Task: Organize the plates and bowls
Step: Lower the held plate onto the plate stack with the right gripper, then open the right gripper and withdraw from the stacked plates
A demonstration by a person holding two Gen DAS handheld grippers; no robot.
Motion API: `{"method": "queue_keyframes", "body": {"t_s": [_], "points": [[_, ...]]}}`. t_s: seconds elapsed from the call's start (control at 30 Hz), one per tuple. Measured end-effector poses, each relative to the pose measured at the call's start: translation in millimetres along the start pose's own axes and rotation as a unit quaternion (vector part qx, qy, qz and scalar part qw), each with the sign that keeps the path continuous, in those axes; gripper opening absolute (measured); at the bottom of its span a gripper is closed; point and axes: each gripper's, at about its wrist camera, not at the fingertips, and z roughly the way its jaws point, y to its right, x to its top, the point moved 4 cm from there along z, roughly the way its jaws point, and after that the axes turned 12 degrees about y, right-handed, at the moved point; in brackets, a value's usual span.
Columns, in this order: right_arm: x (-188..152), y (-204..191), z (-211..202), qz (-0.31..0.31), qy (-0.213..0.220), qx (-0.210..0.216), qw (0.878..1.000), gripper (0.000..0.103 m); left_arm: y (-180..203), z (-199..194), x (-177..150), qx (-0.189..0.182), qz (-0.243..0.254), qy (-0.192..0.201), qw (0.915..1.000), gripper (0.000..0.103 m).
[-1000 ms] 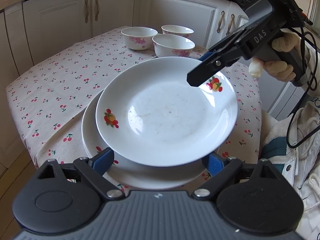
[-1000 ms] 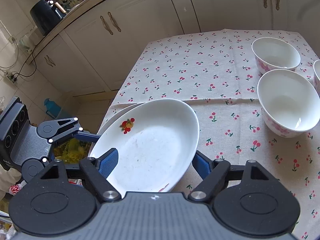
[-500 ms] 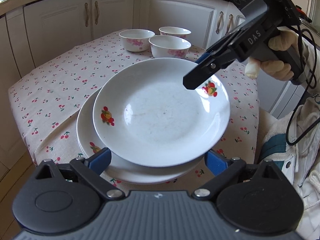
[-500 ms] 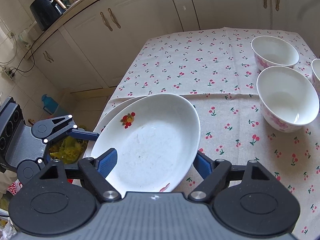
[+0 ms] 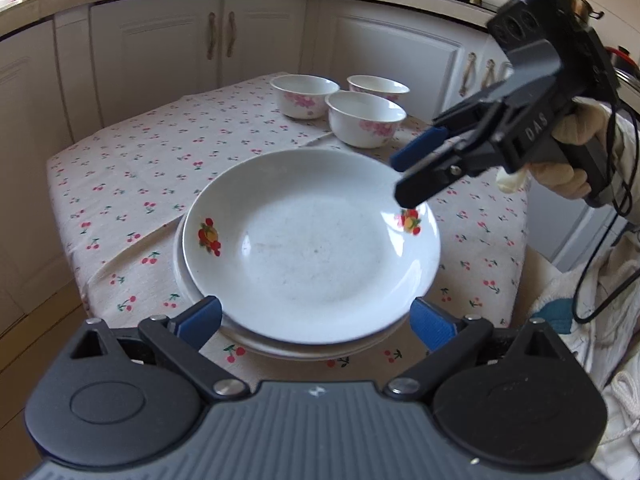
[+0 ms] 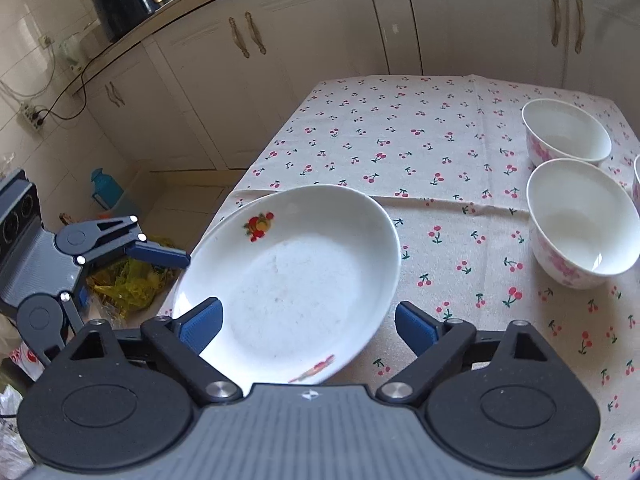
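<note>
A white plate with fruit prints [image 5: 312, 248] [image 6: 300, 272] lies on a second white plate [image 5: 280, 348] at the near edge of the table. My left gripper [image 5: 316, 322] straddles the near rim of the stack. Its jaws are opening and the blue pads [image 5: 200, 320] stand clear of the rim. My right gripper [image 6: 308, 326] [image 5: 400, 180] hovers at the opposite rim, jaws opening, and grips nothing. Three white bowls with pink flowers [image 5: 304, 94] [image 5: 378, 86] [image 5: 366, 122] stand at the far side of the table. Two of the bowls [image 6: 566, 132] [image 6: 580, 216] show fully in the right wrist view.
A cherry-print cloth [image 5: 140, 168] covers the small table, with bare cloth between plates and bowls. White kitchen cabinets [image 5: 168, 60] ring the table. On the floor beside it lie a yellow-green bag [image 6: 128, 280] and a teal bottle [image 6: 106, 190]. A gloved hand [image 5: 572, 148] holds the right gripper.
The top plate has come down from a tilted, offset position and now lies centred on the lower plate. Both grippers' jaws have spread wider and let go of its rim.
</note>
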Motion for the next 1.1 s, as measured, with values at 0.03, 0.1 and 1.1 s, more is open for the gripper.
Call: {"method": "queue_keyframes", "body": {"t_s": [0.03, 0.1, 1.1], "points": [[-1, 1, -1, -0.007, 0.002, -0.004, 1.000, 0.098, -1, -2, 0, 0.011, -0.004, 0.003, 0.9999, 0.101], [-3, 3, -6, -0.024, 0.008, -0.016, 1.000, 0.098, -3, -5, 1, 0.018, -0.022, 0.010, 0.9995, 0.100], [-42, 73, -81, -0.072, 0.123, -0.161, 0.977, 0.103, 91, 47, 56, 0.157, -0.015, 0.049, 0.9863, 0.101]]}}
